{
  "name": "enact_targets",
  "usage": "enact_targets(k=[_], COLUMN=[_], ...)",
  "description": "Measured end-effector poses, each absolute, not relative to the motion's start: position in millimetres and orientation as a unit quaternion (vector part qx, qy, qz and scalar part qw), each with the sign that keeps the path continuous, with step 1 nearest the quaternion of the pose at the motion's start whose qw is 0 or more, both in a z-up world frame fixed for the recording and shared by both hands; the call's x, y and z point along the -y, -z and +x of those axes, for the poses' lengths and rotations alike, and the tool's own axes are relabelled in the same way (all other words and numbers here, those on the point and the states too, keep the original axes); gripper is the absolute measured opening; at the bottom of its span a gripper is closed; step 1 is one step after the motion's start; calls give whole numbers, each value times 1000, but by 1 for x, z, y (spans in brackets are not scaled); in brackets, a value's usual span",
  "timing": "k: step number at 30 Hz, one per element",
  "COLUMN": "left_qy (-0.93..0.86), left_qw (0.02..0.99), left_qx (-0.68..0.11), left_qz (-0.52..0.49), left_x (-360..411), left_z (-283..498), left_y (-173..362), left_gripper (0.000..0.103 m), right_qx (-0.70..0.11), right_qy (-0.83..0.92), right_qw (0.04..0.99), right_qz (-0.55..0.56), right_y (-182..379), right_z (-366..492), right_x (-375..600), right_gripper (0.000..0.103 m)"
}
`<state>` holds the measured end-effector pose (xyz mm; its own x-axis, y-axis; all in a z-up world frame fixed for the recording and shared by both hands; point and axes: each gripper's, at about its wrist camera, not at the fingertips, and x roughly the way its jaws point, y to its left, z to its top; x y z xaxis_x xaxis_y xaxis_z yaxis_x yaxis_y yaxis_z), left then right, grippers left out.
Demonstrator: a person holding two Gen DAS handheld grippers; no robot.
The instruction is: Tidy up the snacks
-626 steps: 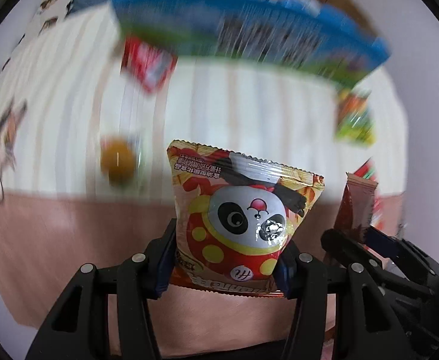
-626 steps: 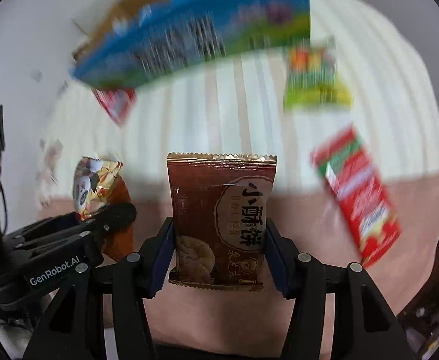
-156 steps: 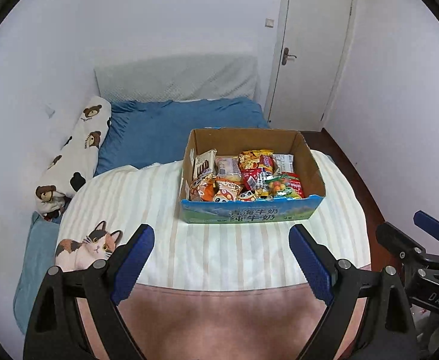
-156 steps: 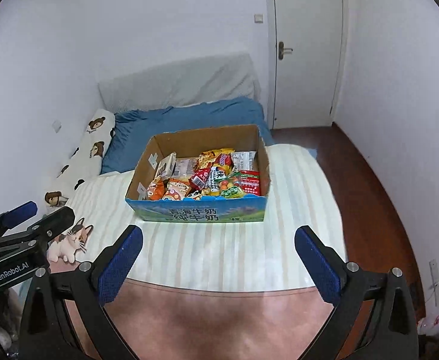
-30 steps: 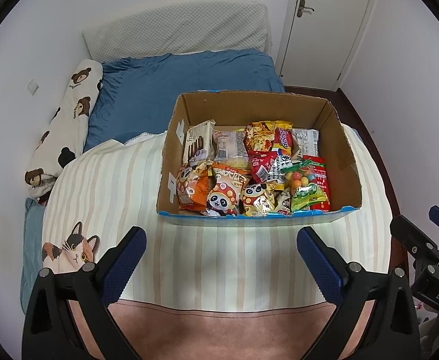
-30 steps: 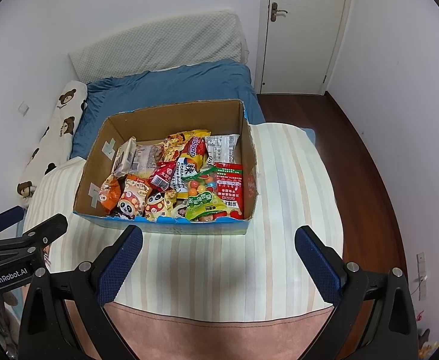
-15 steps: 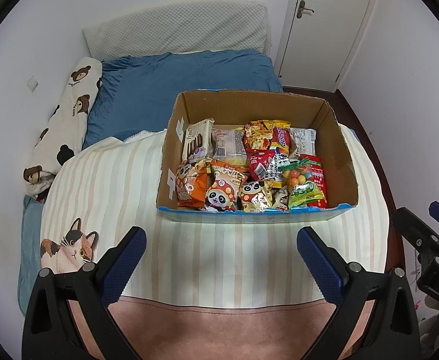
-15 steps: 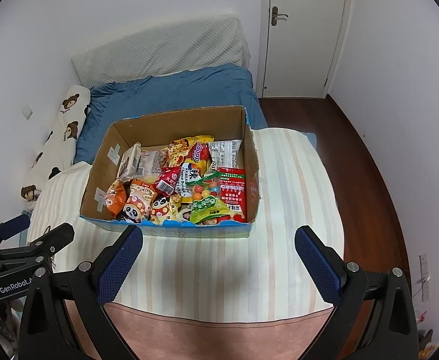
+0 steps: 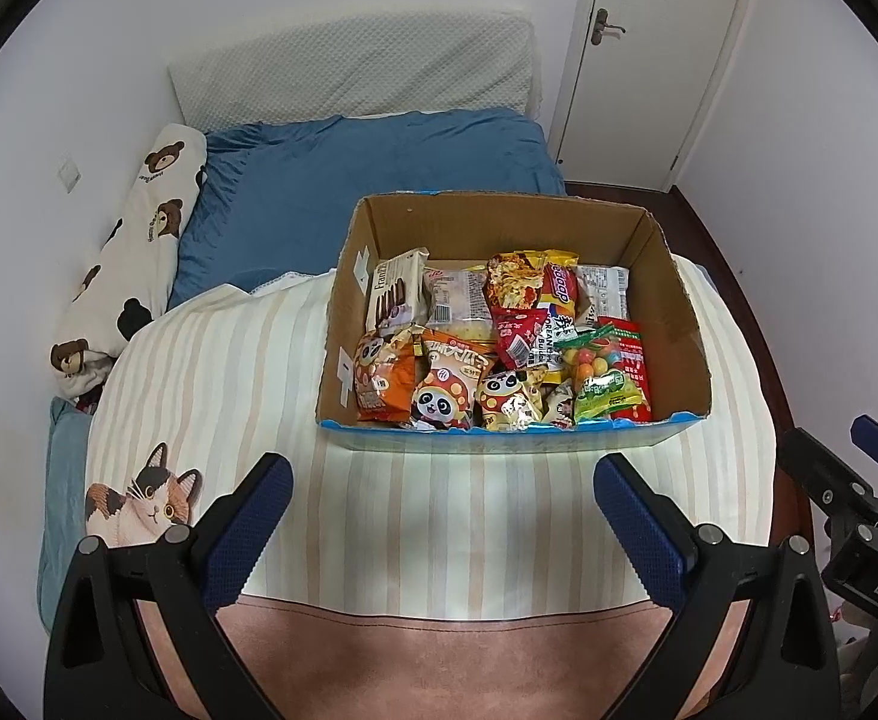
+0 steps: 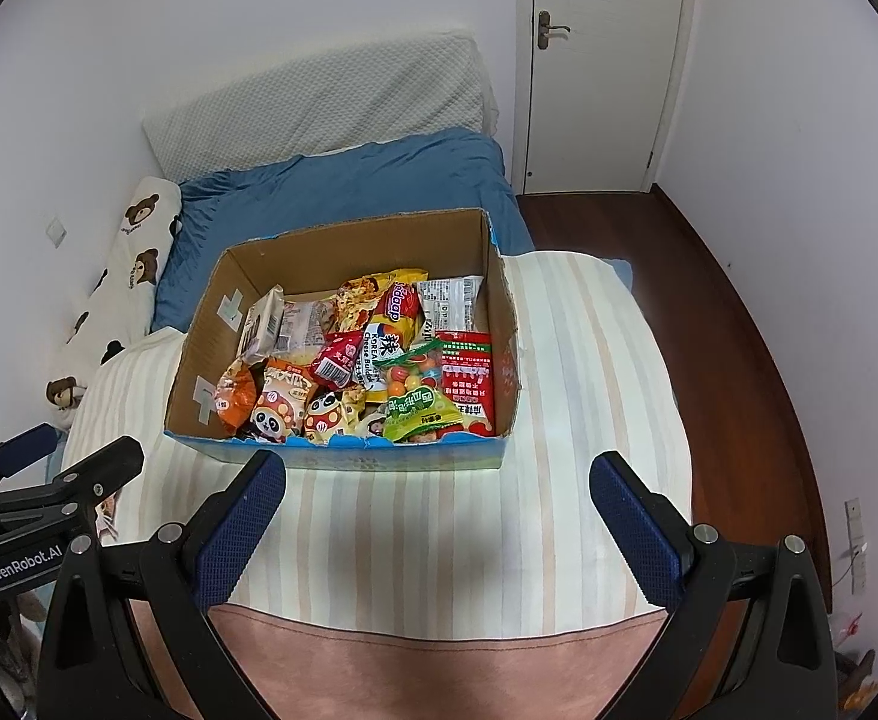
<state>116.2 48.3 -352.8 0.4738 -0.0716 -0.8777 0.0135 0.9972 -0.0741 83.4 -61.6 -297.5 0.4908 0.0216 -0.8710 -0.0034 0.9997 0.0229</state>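
A cardboard box with a blue front stands on the striped bedspread, filled with several snack packets: panda bags, a green candy bag, a red packet. In the right wrist view the same box holds the snacks. My left gripper hangs open and empty in front of the box. My right gripper is open too, with nothing between its fingers. Each gripper shows at the edge of the other's view.
Beyond the box lie a blue sheet, a bear-print pillow at the left and a white headboard cushion. A closed door and dark wooden floor are at the right. A cat print marks the bedspread's left.
Both grippers have drawn back and lifted slightly, so the box sits a little farther off than a second ago. Both stay open and empty.
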Motion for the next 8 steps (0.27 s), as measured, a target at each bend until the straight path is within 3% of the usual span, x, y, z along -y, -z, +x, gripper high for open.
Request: enact_targets(k=[8], left_qy=[26], left_qw=[858], left_qx=[-512], left_qz=[-27], left_x=[-48], left_z=[116], left_y=[353], left_gripper=[103], right_qx=[-504], right_qy=[-7], right_qw=[864], right_qz=[11], right_y=[298], right_z=[83], right_x=[63], right_gripper=[103])
